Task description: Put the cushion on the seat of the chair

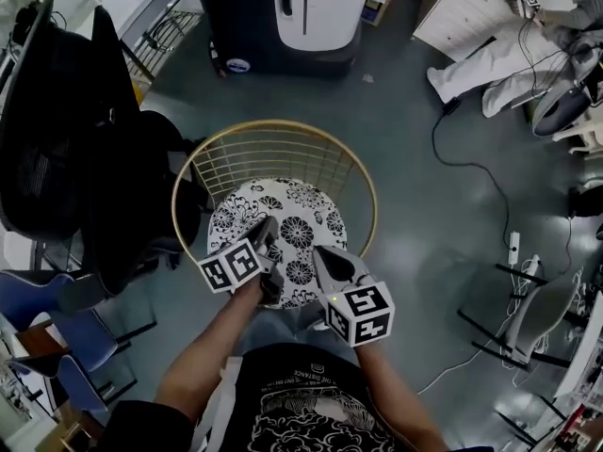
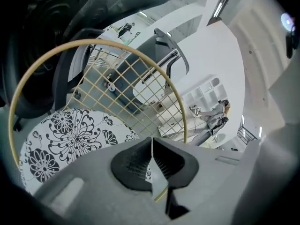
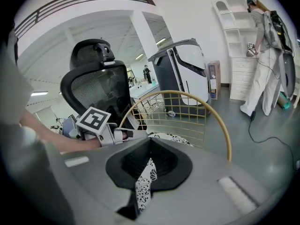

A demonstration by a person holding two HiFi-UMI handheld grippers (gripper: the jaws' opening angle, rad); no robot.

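Note:
A round cushion (image 1: 294, 217) with a black-and-white flower print lies on the seat of a wire chair with a gold rim (image 1: 273, 125). Both grippers hold its near edge. My left gripper (image 1: 268, 230) is shut at the cushion's front left, and its pads meet on a pale fold of cushion (image 2: 70, 139) just above the rim (image 2: 93, 43). My right gripper (image 1: 326, 254) is shut at the front right, with printed cushion fabric (image 3: 143, 184) pinched between its pads. The right gripper view also shows the left gripper (image 3: 105, 130) beside the chair rim (image 3: 220, 121).
A black mesh office chair (image 1: 66, 139) stands close on the left, with a blue chair (image 1: 47, 299) nearer me. A dark and white machine (image 1: 292, 12) is behind the wire chair. A person in white (image 1: 499, 64) stands far right; a cable (image 1: 471, 168) crosses the floor.

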